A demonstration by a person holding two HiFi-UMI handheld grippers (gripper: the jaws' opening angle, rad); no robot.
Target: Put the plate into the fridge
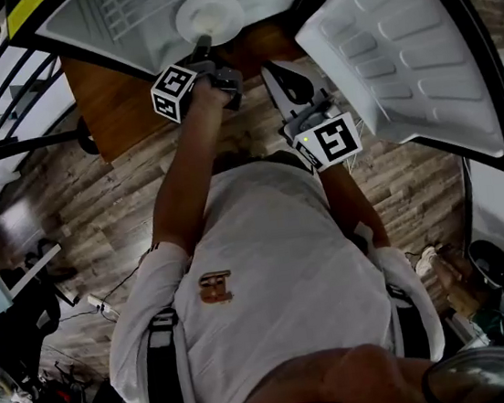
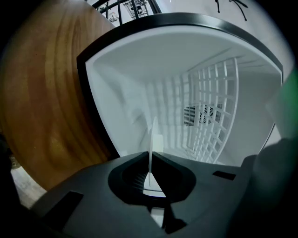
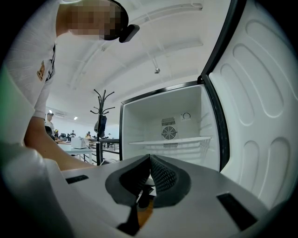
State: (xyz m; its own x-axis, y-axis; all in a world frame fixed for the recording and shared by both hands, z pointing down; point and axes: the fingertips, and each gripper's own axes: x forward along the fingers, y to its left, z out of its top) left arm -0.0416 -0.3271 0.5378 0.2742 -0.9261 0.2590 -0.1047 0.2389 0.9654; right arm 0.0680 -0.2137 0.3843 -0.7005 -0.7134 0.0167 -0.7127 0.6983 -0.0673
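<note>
1. Left tool [image 2: 150,160] is pressed together on the near rim of the white plate [image 2: 152,139]. In its own view the plate is seen edge-on, as a thin white line that runs out from between the two dark pads.
2. From the head view, the left tool [image 1: 203,41] reaches forward at the end of the stretched arm. The plate [image 1: 209,13] shows there as a round disc inside the opening of the fridge [image 1: 116,11]. I cannot tell if it rests on something or hangs in the air.
3. Right tool [image 3: 149,160] has its ribbed pads closed one against the other, and nothing is between them. In the head view the right tool [image 1: 270,69] is just beside the left one, closer to the body.
4. Around the plate is the white inside of the fridge [image 2: 116,93], with a wire shelf [image 2: 214,107] and a round fan grille [image 2: 202,115] on the back wall.
5. The right gripper view shows the same fridge [image 3: 158,111] from farther back, with the wire shelf [image 3: 167,141] across it.
6. The fridge door [image 1: 399,57] stands wide open on the right side.
7. A brown wooden panel [image 1: 115,103] is directly beside the fridge on the left.
8. Below is the person's white shirt [image 1: 280,275] and the wooden floor [image 1: 78,210].
</note>
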